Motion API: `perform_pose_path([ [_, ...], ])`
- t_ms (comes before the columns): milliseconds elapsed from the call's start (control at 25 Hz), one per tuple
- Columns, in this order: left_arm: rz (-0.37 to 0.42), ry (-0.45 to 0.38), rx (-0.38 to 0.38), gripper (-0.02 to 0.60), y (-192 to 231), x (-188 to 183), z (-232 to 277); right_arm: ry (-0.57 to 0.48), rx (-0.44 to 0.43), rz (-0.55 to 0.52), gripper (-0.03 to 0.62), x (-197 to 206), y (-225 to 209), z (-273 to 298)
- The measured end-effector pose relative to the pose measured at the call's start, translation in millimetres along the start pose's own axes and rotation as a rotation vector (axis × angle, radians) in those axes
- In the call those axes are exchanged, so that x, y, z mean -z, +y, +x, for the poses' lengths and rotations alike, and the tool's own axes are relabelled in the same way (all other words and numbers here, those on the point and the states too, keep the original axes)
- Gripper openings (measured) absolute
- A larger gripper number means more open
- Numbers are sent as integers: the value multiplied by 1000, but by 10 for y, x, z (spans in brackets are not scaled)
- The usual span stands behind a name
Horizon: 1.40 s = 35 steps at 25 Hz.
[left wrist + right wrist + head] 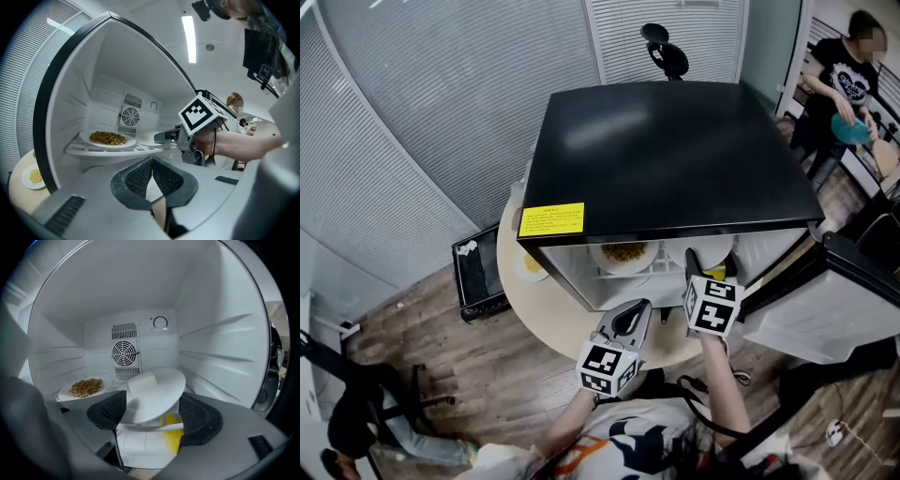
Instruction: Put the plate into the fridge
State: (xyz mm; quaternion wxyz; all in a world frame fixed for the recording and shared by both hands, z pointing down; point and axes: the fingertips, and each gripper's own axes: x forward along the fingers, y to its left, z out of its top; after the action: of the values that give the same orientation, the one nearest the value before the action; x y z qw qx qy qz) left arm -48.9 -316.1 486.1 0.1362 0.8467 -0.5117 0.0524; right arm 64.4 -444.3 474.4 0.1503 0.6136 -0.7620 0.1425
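Your right tongs (153, 413) stand wide around the round white plate (157, 392), set on the shelf (84, 151) of the black-topped fridge (666, 159); your left tongs (151, 176) are closed and empty. Back straight out.

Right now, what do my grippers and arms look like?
Left gripper and right gripper are grey, wedge-shaped shells with black mesh-textured pads, each carrying a white cube of black square markers. A thin black band circles the right wrist. Forearms are unsleeved; the shirt is white with dark-blue and orange print.
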Motion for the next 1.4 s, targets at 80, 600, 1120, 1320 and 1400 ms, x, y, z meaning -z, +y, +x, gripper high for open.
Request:
perform_pose_path([
  [80,3,-1,0,12,3,1,-11,4,6,17,345,2,-20,-5],
  [600,0,-10,-10,12,60,3,-84,15,29,134,356,156,-109,-144],
  [1120,-10,-21,-20,12,126,-7,-141,21,30,237,356,285,-197,-215],
  [1320,-10,-22,-17,12,122,-8,-163,7,-9,257,356,229,-131,-280],
  [1400,-10,-21,-14,12,114,0,-171,-9,-32,266,355,181,-107,-319],
])
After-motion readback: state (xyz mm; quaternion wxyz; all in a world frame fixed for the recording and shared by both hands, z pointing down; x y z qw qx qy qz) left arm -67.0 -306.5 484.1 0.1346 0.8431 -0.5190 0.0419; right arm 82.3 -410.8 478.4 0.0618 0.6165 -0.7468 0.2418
